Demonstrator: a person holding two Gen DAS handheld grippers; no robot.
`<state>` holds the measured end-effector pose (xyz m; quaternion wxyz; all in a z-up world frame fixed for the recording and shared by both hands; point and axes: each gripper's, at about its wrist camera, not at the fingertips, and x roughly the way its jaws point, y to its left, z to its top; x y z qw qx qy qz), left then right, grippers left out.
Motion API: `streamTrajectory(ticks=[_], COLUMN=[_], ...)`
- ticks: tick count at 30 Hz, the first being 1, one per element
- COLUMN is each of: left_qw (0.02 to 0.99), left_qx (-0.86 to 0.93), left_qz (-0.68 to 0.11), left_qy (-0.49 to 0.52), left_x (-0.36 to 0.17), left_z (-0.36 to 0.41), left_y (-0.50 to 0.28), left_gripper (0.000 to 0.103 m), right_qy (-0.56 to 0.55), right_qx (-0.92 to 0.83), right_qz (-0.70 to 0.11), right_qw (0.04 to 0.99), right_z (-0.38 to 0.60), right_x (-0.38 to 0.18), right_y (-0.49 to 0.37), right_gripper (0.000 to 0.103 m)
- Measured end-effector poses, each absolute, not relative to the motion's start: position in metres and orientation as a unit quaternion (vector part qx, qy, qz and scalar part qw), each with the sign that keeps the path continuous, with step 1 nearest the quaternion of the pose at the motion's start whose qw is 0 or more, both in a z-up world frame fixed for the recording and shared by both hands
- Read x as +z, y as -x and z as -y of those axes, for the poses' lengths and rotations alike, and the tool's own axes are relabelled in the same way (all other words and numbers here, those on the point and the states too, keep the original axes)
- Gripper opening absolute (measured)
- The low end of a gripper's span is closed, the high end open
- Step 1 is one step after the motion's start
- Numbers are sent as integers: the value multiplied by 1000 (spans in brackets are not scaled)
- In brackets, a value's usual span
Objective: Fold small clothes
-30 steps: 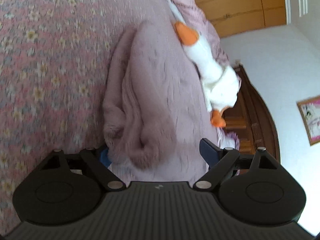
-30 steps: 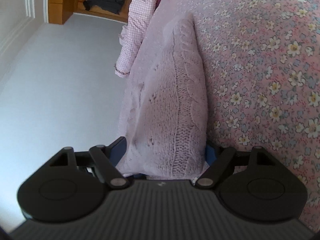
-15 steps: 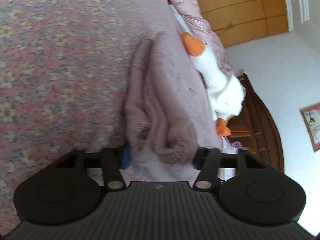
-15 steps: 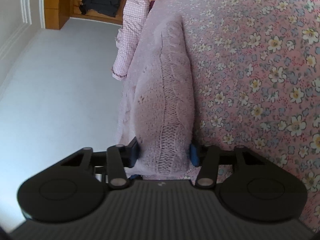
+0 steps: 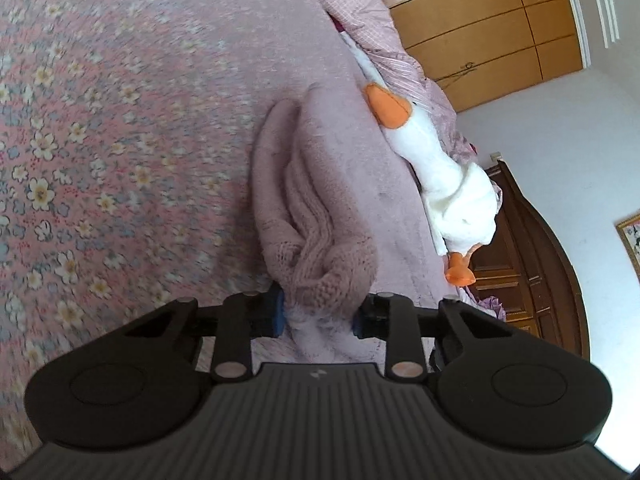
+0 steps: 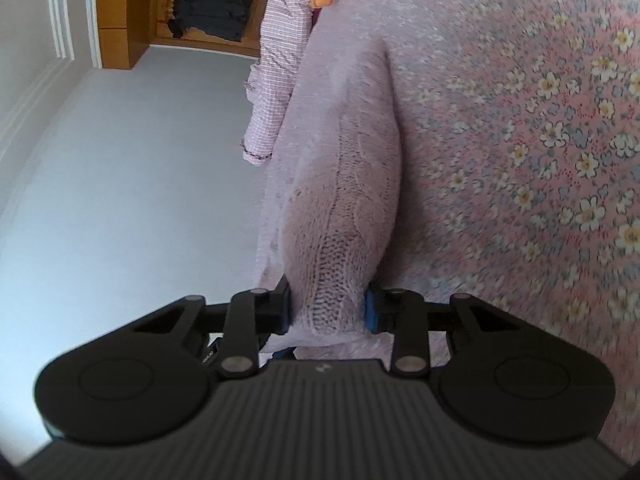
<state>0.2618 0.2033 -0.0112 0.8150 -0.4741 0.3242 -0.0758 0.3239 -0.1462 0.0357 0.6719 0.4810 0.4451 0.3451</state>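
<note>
Two grippers, one garment. The left gripper (image 5: 318,314) has its two fingers drawn in against a bunched corner of the pale pink knitted sweater (image 5: 320,216), the knit filling the narrow gap between the blue pads (image 5: 279,312). The right gripper (image 6: 328,311) pinches another edge of the same sweater (image 6: 344,208) in like manner, fingers nearly together with the cable knit pressed between them. The sweater stretches away from both grippers, over one floral bedspread (image 5: 120,120). One white plush goose (image 5: 444,184) with an orange beak lies just beside the sweater's far right edge. One checked shirt (image 6: 280,48) hangs at the far side; wooden wardrobes (image 5: 488,28) stand beyond
</note>
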Motion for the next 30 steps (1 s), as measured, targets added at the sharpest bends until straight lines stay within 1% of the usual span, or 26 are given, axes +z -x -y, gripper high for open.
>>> streamTrajectory(ticks=[5, 9, 14, 19, 24, 30], left_qw=[824, 831, 839, 846, 844, 821], left_qx=[-93, -111, -134, -145, -162, -154], left_qz=[-312, -305, -291, -277, -288, -322], left_qy=[464, 451, 440, 431, 423, 445], left_x=[28, 62, 97, 118, 107, 41], left_z=[-192, -173, -145, -118, -100, -93], left_y=[-248, -251, -276, -311, -298, -220], left_gripper=[33, 33, 33, 32, 32, 32], right_qy=[-479, -478, -473, -468, -467, -458], right_qx=[360, 362, 359, 353, 343, 344], right_qz=[-423, -400, -370, -351, -378, -416], right_qw=[679, 693, 714, 730, 722, 707], right_z=[159, 179, 204, 224, 237, 251], right_x=[67, 92, 123, 138, 119, 62], right_y=[-309, -305, -324, -348, -341, -259], right_gripper=[35, 32, 30, 28, 29, 30])
